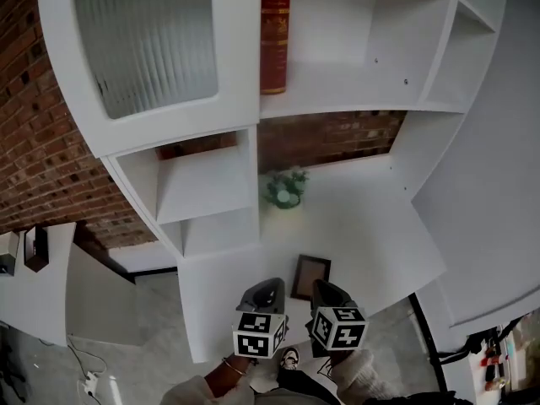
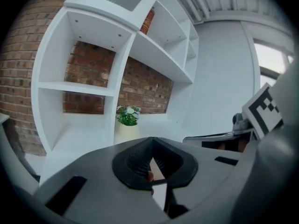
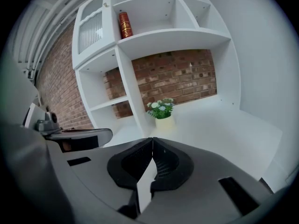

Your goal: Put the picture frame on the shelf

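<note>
Low in the centre of the head view I hold both tools side by side over the white surface (image 1: 371, 226) at the foot of the shelf (image 1: 236, 99). My left tool (image 1: 272, 290) is clenched: in the left gripper view its jaws meet at the tip (image 2: 152, 141) and grip nothing. My right tool (image 1: 324, 290) is clenched too, and in the right gripper view its jaws are pressed together at the tip (image 3: 152, 141), also with nothing in them. The picture frame (image 1: 310, 277), dark brown, sits on the surface between the two tool tips, just above them in the head view and close to both; I cannot tell whether it touches either one, or whether it lies flat or leans. Further up the frame, near the middle, a small potted plant (image 1: 285, 188) stands on the same surface, just beside the shelf's upright divider. It shows ahead of each tool, centre-left in the left gripper view (image 2: 128, 115) and near the centre in the right one (image 3: 161, 110). A red book (image 1: 275, 32) stands upright on a higher board at top centre, and a ribbed-glass door (image 1: 143, 36) fills the upper left. A brick wall (image 1: 34, 142) runs behind the shelf.
</note>
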